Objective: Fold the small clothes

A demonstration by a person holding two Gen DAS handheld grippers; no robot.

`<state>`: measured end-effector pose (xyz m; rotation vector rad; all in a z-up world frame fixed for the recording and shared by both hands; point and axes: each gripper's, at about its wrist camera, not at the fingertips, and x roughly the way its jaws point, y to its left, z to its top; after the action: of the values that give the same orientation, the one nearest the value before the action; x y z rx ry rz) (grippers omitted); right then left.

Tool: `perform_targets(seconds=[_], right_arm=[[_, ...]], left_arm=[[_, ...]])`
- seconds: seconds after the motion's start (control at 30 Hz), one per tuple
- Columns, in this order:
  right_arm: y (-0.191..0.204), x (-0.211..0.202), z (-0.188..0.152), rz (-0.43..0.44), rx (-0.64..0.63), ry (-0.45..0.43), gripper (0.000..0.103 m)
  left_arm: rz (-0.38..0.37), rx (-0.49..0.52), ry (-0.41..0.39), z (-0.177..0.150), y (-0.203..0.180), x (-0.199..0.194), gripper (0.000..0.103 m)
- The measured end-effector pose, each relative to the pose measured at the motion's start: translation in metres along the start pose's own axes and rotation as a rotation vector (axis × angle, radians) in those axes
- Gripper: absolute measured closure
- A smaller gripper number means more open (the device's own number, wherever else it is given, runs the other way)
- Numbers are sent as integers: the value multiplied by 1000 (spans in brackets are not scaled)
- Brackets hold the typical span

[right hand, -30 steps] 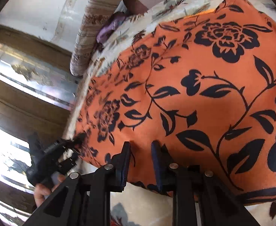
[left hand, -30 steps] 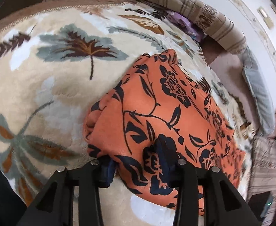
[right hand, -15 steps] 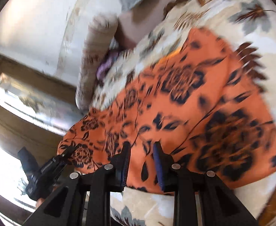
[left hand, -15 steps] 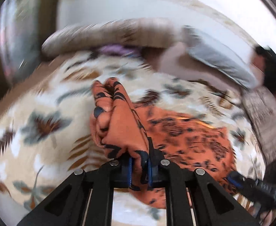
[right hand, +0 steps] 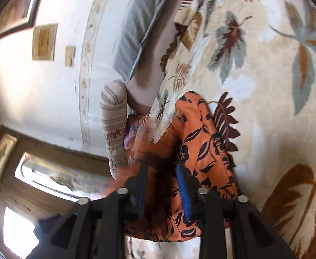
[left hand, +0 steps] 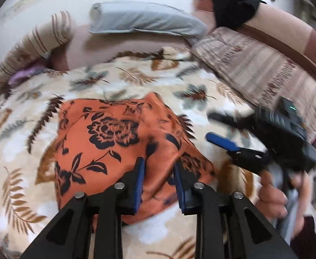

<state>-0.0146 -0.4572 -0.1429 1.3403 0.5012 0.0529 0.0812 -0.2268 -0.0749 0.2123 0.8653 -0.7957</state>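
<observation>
Both grippers have just been opening, the left gripper with narrowly parted fingers, the right gripper wider, neither pinching the orange floral garment lying mid-frame on the leaf-patterned blanket. Slippery cloth could slump and spoil the fold. A grey pillow sits upper centre, a striped throw upper right, both well clear.
</observation>
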Motion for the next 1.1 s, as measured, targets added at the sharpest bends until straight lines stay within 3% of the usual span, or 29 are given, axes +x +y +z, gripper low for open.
perform_targets(seconds=[0.03, 0.07, 0.13, 0.23, 0.37, 0.53, 0.63, 0.7, 0.77, 0.87, 1.1], right_arm=[[-2, 0, 1, 7, 14, -1, 21], [-2, 4, 1, 23, 23, 3, 21], [-1, 11, 5, 38, 22, 30, 21], [4, 32, 7, 31, 11, 66, 21], [20, 79, 10, -22, -40, 152, 21], [15, 131, 22, -161, -86, 219, 22], [15, 151, 23, -159, -105, 253, 22], [25, 157, 20, -164, -159, 273, 30], [37, 168, 12, -158, -234, 335, 73], [50, 174, 4, -235, -350, 327, 80], [83, 131, 42, -119, -377, 103, 86]], left_arm=[[-7, 2, -13, -3, 2, -8, 62], [-10, 4, -37, -4, 8, -17, 51], [-6, 2, -103, -5, 24, -39, 45], [37, -33, -137, -2, 56, -55, 45], [149, -91, -41, -5, 90, -36, 45], [171, -146, 62, -21, 104, -6, 45], [164, -142, 80, -21, 97, 3, 45], [147, -121, 90, -18, 89, 8, 45], [167, -82, 99, -18, 81, 11, 45], [193, -55, 106, -18, 76, 14, 45], [157, -71, 59, 10, 62, 6, 45]])
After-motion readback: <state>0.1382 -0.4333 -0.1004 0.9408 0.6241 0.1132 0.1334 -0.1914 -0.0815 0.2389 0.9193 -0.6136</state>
